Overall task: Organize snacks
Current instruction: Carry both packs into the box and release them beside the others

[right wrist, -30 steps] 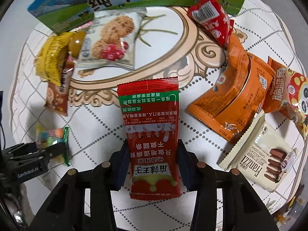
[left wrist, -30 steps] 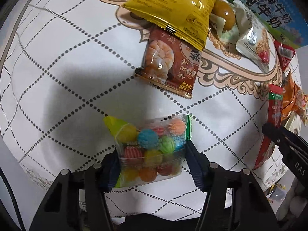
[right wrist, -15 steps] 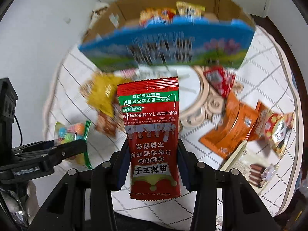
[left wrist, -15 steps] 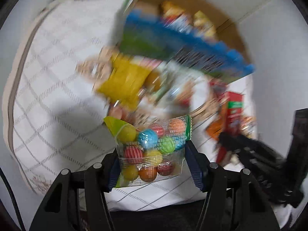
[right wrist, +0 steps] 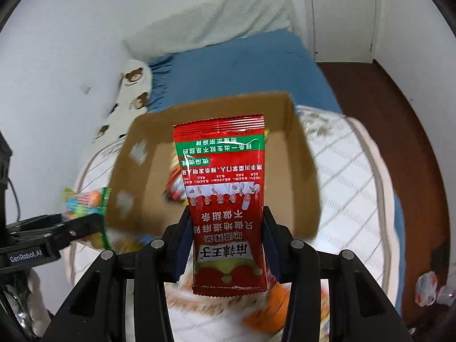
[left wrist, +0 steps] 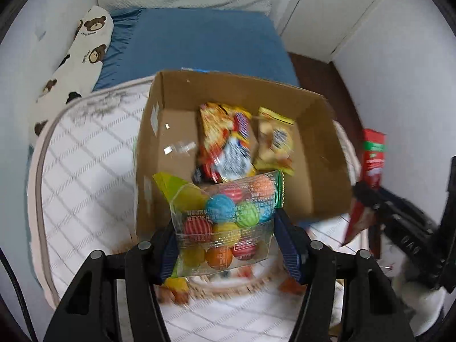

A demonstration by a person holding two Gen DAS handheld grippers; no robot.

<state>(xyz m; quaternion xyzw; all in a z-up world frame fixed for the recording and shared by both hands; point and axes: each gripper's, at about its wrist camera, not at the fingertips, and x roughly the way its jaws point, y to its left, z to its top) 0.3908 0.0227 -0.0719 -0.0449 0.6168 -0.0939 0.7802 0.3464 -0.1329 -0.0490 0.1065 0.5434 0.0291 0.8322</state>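
My left gripper point(left wrist: 228, 242) is shut on a clear bag of coloured candy balls point(left wrist: 225, 222) and holds it up over the near edge of an open cardboard box point(left wrist: 159, 131). The box holds several snack packets point(left wrist: 225, 145). My right gripper point(right wrist: 225, 245) is shut on a red snack packet point(right wrist: 225, 196), raised in front of the same box point(right wrist: 302, 171). In the left wrist view the red packet point(left wrist: 370, 159) and right gripper show at the right; in the right wrist view the candy bag point(right wrist: 82, 199) and left gripper show at the left.
The box stands on a round white quilted table point(left wrist: 85, 188). Behind it is a bed with a blue sheet point(left wrist: 199, 40) and a bear-print pillow point(left wrist: 77, 57). More snacks point(right wrist: 273, 307) lie blurred on the table below the grippers. A door point(right wrist: 342, 14) is at the back right.
Both grippers have lifted their packets off the table and swung up towards the cardboard box, whose open inside now faces them. The table snacks have dropped out of view.
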